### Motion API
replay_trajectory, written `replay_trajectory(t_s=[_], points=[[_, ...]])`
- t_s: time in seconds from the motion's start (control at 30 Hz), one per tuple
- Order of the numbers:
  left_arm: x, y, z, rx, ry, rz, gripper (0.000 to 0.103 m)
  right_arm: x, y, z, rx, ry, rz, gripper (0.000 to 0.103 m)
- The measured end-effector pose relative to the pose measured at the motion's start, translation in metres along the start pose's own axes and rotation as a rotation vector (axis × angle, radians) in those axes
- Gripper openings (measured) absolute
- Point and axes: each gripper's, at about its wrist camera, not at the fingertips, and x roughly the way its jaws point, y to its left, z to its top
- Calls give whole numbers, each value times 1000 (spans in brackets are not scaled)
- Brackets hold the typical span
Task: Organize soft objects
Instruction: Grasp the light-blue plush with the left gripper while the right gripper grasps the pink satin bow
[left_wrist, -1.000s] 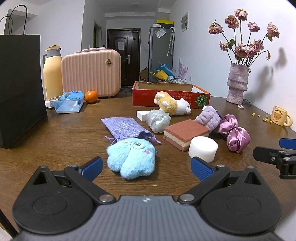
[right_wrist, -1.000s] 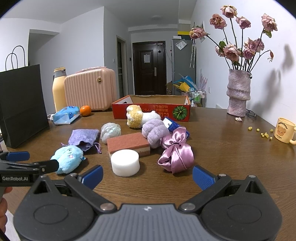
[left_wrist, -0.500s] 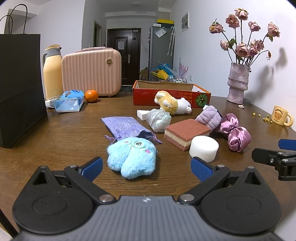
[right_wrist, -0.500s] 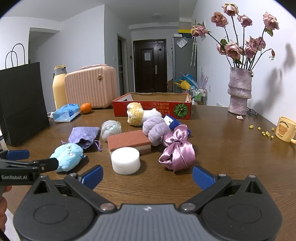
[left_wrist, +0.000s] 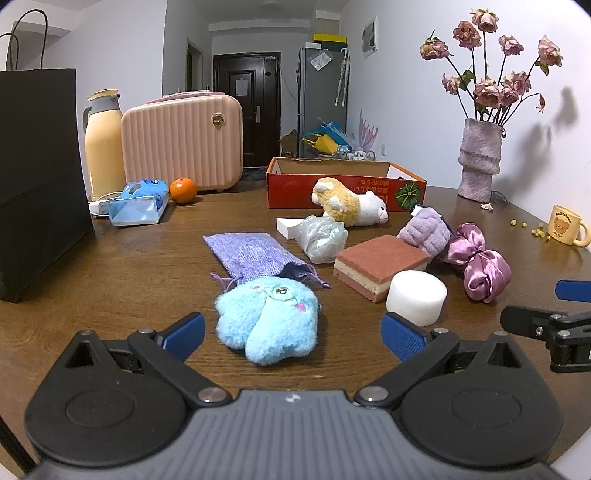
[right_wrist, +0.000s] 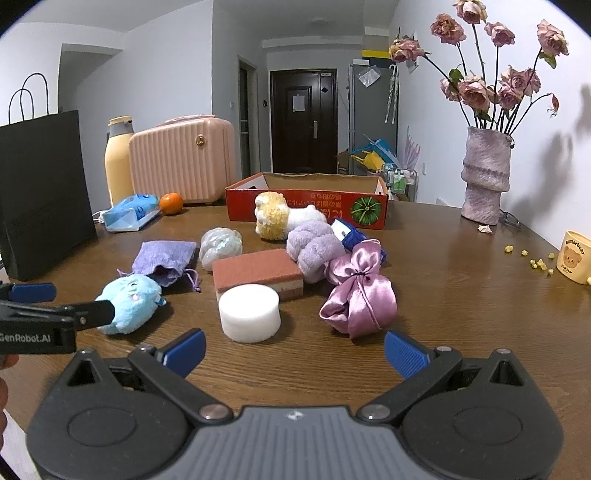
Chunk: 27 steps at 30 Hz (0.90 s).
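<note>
Left tongs (left_wrist: 291, 334) spread wide, apparently flanking blue plush (left_wrist: 267, 319).

On the brown wooden counter (left_wrist: 110, 280), the fluffy blue plush toy (left_wrist: 267, 319) lies nearest, with the purple woven drawstring pouch (left_wrist: 251, 254) just behind it. To the right sit the white foam cylinder (left_wrist: 415, 297) and, touching it behind (or nearly so), the reddish layered sponge block (left_wrist: 380, 262). The red cardboard box (left_wrist: 347, 186) stands far, with the yellow-and-white plush lamb (left_wrist: 349, 201) in front of it.
</note>
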Motion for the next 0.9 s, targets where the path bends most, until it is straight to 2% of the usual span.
replay_trajectory(t_s=[0.53,0.9], points=[[31,6,15,21,41,16,103,35,-1,7,-5,45,2,103],[59,8,27,38,91,-1,103,57,-5,12,6,57,-5,103]])
